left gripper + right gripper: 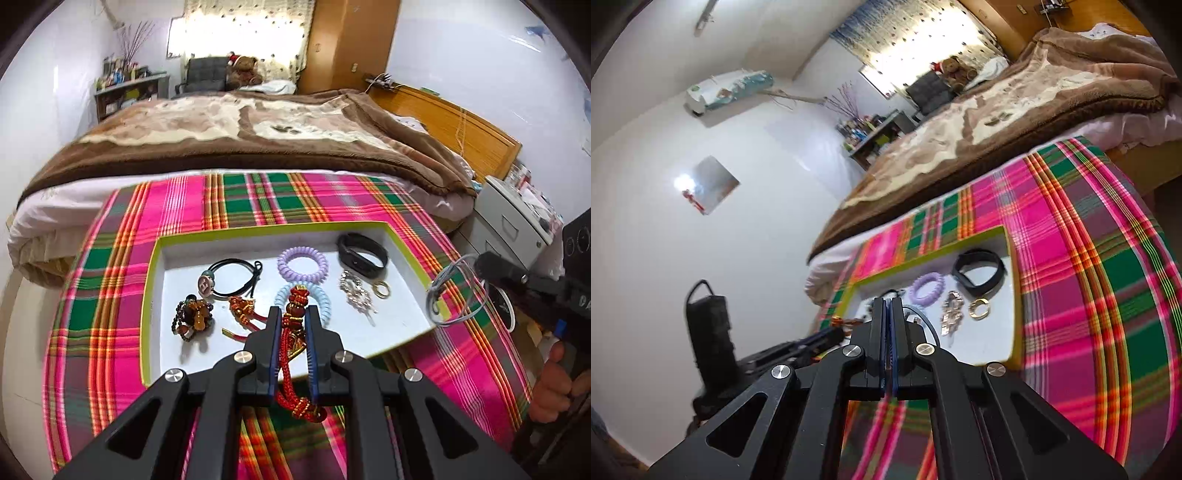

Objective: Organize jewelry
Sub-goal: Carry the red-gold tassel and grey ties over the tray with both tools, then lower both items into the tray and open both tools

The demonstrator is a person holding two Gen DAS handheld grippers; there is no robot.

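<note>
Left wrist view: left gripper at lower centre, clamped on red beaded tassel, above white tray on plaid desk; right gripper at right edge pinching grey cord loop.
Right wrist view: right gripper at centre, fully closed, fingers over tray; cord beside them.

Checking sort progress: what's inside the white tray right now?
In the tray: purple coil tie, blue coil tie, black band, black cord bracelet, bead bracelet, silver piece, gold ring. The left gripper and its red cord charm cover the tray's near middle.
</note>
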